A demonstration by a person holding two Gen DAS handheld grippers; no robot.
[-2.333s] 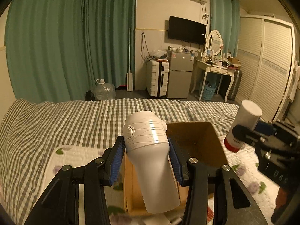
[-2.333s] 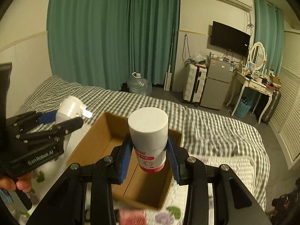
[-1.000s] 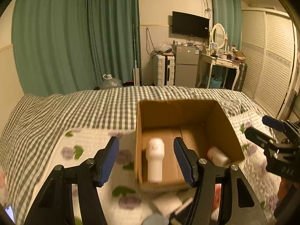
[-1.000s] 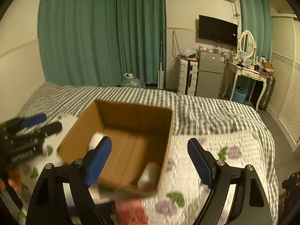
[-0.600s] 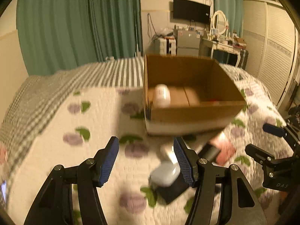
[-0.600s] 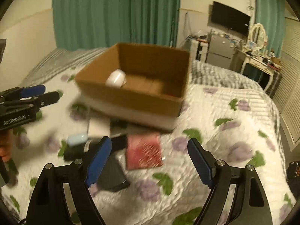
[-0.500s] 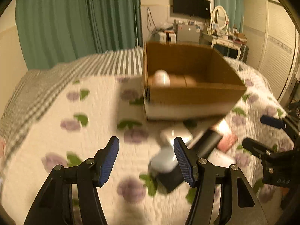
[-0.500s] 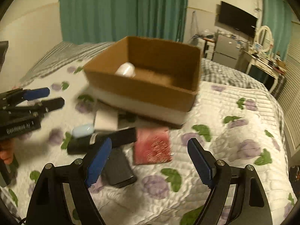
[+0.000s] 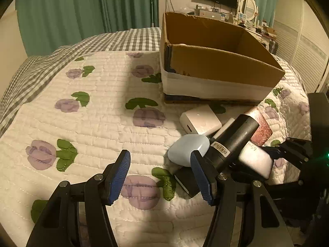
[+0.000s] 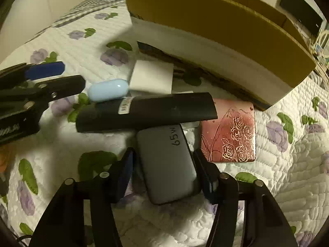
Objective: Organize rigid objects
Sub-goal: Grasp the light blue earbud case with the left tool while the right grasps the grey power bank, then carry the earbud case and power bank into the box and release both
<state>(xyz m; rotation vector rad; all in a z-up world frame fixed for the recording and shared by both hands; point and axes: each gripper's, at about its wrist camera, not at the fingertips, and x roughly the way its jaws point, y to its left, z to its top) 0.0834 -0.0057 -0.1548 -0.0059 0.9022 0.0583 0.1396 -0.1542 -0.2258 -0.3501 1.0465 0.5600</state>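
Observation:
A pile of small items lies on the quilt in front of a cardboard box [image 9: 216, 61]. A grey "65W" charger [image 10: 167, 164] sits between the fingers of my open right gripper [image 10: 164, 173], which straddles it low on the bed. A black tube [image 10: 146, 111] lies across a pink rose-patterned case [image 10: 232, 135], a white adapter [image 10: 151, 77] and a pale blue earbud case [image 10: 108, 89]. My left gripper [image 9: 160, 177] is open and empty, just left of the blue case [image 9: 188, 152] in its own view.
The box [image 10: 205, 20] stands close behind the pile, with a white band along its lower wall. The floral quilt [image 9: 92, 113] spreads to the left. Green curtains, a dresser and a wardrobe stand beyond the bed.
Both grippers dropped a bottle into the box, opened, then came down to the pile. The right gripper now straddles the grey charger; the left is beside the blue case.

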